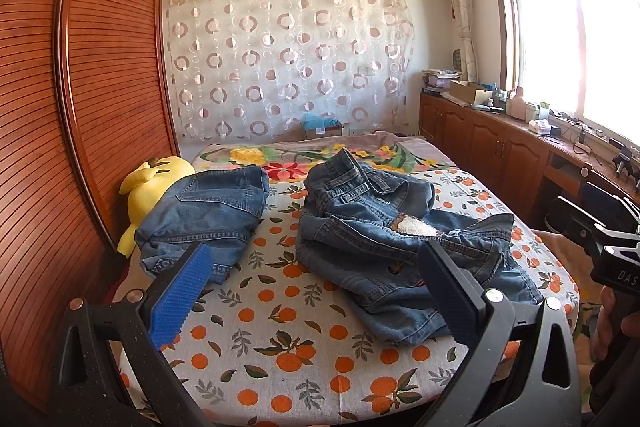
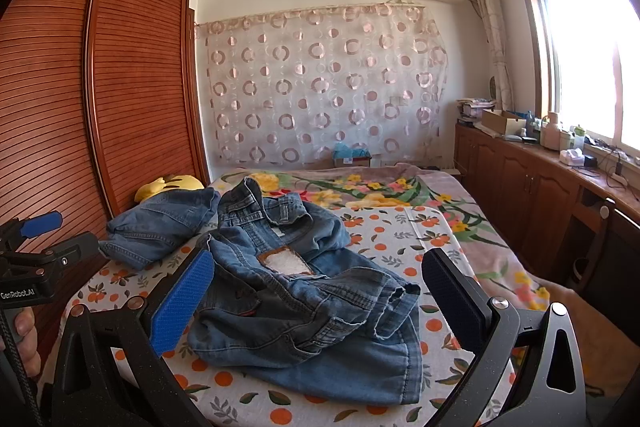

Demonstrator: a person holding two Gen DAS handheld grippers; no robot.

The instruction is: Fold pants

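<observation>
Crumpled jeans [image 1: 384, 247] lay on bed [image 1: 280, 339], right of folded pair [image 1: 204, 215]. Left hand-held gripper [image 1: 308, 291] and right hand-held gripper [image 2: 320, 303] both hovered above, jaws apart, empty.

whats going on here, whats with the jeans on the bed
A person is holding a two-finger gripper in each hand above a bed covered with an orange-print sheet. Both the left gripper and the right gripper are open and holding nothing. A crumpled pair of jeans lies unfolded in front of them, while a folded pair sits further left beside a yellow plush toy.
</observation>
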